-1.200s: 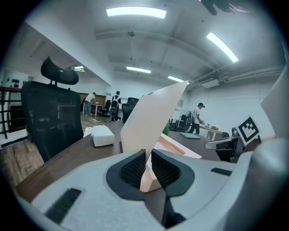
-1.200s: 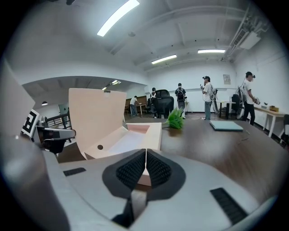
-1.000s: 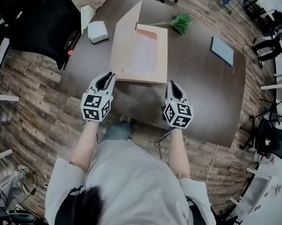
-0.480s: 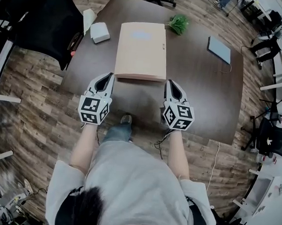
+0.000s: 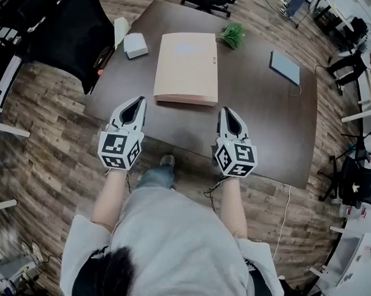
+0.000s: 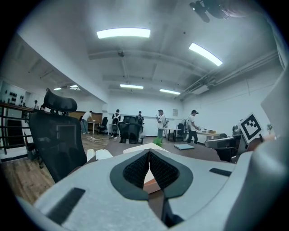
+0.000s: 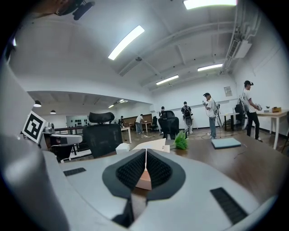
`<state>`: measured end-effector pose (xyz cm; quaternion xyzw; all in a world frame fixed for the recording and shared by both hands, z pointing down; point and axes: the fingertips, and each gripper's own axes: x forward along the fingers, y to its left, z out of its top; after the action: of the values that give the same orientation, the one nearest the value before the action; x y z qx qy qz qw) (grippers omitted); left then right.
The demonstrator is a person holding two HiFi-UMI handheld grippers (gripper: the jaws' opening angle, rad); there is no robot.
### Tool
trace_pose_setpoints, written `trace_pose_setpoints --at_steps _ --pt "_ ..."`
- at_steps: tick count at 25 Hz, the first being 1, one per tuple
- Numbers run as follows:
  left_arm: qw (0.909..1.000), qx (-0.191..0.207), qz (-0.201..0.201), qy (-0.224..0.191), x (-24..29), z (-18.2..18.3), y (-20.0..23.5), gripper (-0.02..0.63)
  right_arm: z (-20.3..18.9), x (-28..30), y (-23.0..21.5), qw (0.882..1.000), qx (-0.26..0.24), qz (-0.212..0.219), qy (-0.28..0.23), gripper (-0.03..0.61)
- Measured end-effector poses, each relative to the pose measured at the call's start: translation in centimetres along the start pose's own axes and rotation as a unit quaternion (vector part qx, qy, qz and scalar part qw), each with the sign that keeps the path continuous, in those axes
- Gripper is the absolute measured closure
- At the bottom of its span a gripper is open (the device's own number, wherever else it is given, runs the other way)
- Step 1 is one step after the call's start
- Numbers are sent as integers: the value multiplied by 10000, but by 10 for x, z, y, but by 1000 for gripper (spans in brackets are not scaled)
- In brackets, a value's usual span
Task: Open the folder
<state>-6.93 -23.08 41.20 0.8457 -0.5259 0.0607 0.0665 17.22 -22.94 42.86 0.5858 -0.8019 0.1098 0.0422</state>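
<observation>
The tan folder [image 5: 188, 68] lies flat and closed on the dark brown table [image 5: 266, 129], its near edge facing me. Both grippers hover short of that edge, above the table's front, and touch nothing. My left gripper [image 5: 138, 101] is shut and empty, off the folder's near left corner. My right gripper [image 5: 227, 110] is shut and empty too, off the near right corner. In the left gripper view the jaws [image 6: 149, 151] meet at the tips, with the folder [image 6: 151, 184] showing beyond them. The right gripper view shows the same closed tips [image 7: 145, 151] and the folder [image 7: 143, 179].
A white box [image 5: 136, 45] and a black office chair [image 5: 68, 29] are at the table's left. A green plant sprig [image 5: 231, 34] lies behind the folder, a blue-grey pad [image 5: 285, 66] to the right. Several people stand far off in the room [image 6: 160, 126].
The folder's cover, standing up a second ago, has dropped flat. Both grippers have drawn back from the folder toward me and risen.
</observation>
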Motion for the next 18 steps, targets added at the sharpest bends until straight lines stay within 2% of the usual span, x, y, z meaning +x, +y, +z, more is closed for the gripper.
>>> trace_pose_setpoints --at_steps 10,18 --pt "9992 65 120 -380 -40 25 -7 603 24 -40 18 9986 -443 -24 -276 566" --pt "9981 178 166 -568 -69 40 -17 603 41 -71 29 9975 -412 -8 -580 566"
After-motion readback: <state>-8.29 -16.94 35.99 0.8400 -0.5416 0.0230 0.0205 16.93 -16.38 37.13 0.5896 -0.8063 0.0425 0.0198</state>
